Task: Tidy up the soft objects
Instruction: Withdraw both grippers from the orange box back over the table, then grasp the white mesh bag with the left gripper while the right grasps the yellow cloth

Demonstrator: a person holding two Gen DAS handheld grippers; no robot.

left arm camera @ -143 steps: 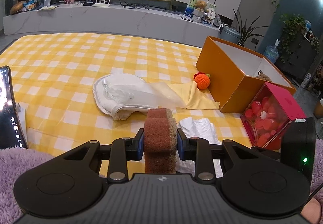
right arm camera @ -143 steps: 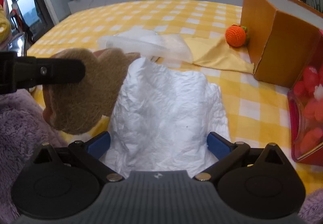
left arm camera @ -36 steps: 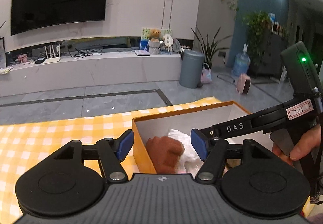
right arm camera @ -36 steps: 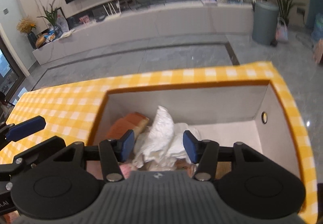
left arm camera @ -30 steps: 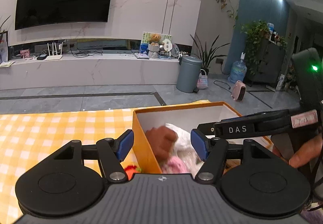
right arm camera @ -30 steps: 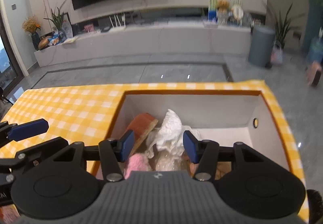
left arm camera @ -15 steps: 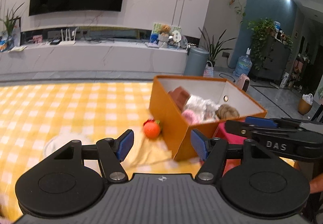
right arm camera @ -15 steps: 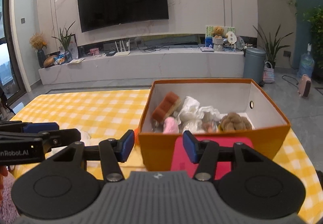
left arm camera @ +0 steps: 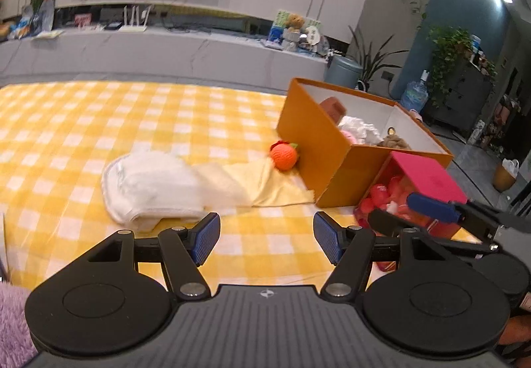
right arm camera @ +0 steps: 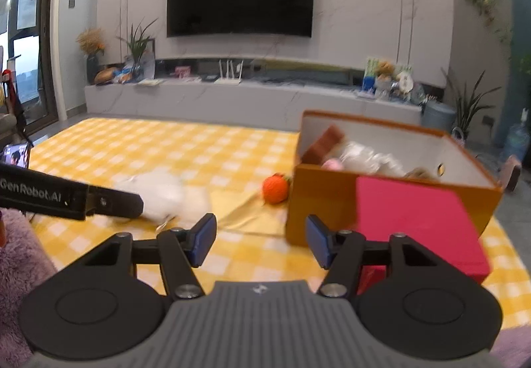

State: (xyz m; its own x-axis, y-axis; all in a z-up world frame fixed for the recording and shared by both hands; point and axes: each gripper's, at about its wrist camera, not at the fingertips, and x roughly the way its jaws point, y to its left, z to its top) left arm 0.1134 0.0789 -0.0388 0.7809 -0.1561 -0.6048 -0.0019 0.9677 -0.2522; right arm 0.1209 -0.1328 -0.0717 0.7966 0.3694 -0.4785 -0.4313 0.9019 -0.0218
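left gripper [left arm camera: 266, 241]: jaws spread wide, nothing between the blue pads, held above the near part of the yellow checked cloth [left arm camera: 99, 122]. its black arm also shows at the left edge of the right wrist view.

right gripper [right arm camera: 260, 241]: jaws spread wide, nothing held, above the checked cloth, pointed toward the box. its blue-tipped finger shows at the right of the left wrist view, in front of the red container.

orange box [left arm camera: 318, 149]: open top, white inside, standing on the right part of the cloth. contents: brown sponge [left arm camera: 333, 107] leaning against the far left inner wall; white crumpled item [left arm camera: 360, 129] beside it; a pink soft piece [right arm camera: 332, 164] in front of the sponge; a brown fuzzy item [left arm camera: 393, 143] toward the right. further contents cannot be made out.

orange knitted ball [left arm camera: 283, 155]: on the cloth, just beside the box's left wall, resting at the edge of the pale yellow cloth.

pale yellow cloth [left arm camera: 265, 185]: spread flat, one corner against the base of the box.

white folded towel [left arm camera: 149, 185]: left of the pale yellow cloth and overlapping it, well apart from the box.

red container [left arm camera: 421, 188]: pink lid, clear side showing red pieces, just in front of the box on its right.

purple fluffy fabric [left arm camera: 13, 318]: lower left corner, at the table's near edge.
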